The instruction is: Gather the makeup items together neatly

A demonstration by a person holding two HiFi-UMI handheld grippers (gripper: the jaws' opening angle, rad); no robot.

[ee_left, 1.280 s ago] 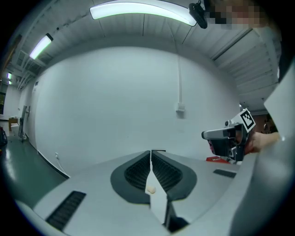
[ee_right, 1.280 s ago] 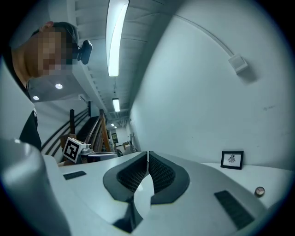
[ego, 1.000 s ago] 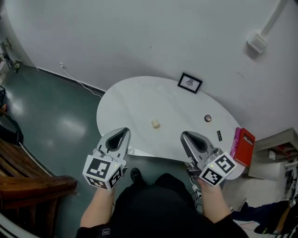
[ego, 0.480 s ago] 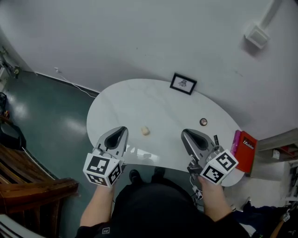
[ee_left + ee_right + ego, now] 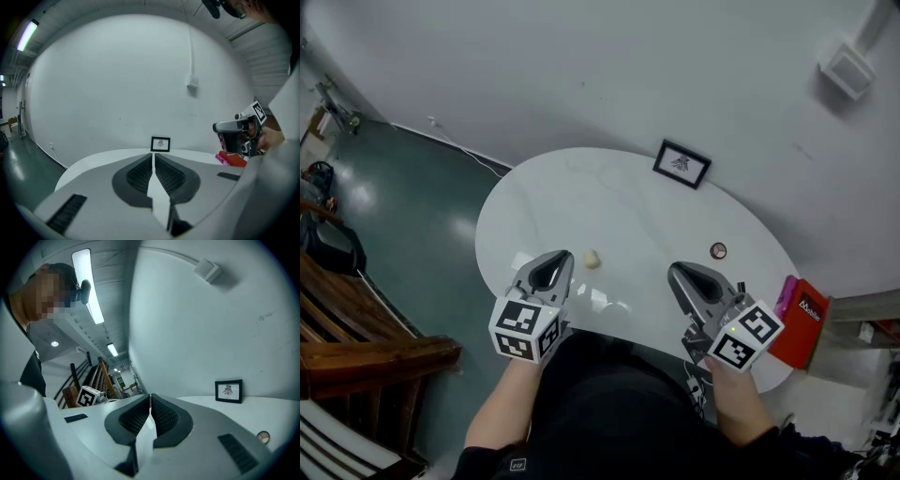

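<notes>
A white oval table [image 5: 581, 202] carries a small cream item [image 5: 592, 260] near its front and a small round compact [image 5: 718, 250] to the right. A black stick [image 5: 228, 176] lies by the right edge, seen in the left gripper view. My left gripper [image 5: 560, 259] hovers over the table's near edge, just left of the cream item, shut and empty. My right gripper [image 5: 679, 273] is over the near edge too, below and left of the compact [image 5: 263, 437], also shut with nothing in it. The jaws meet in both gripper views [image 5: 153, 157] [image 5: 150, 398].
A framed picture [image 5: 682, 164] stands at the table's back against the wall. A red and pink box [image 5: 800, 323] sits at the table's right end. Wooden furniture [image 5: 366, 356] stands on the floor at left, and a cable [image 5: 455, 145] runs along the wall's foot.
Both grippers have moved forward and lower, from in front of the table to over its near edge. The left one now sits close beside the cream item. Both stay shut.
</notes>
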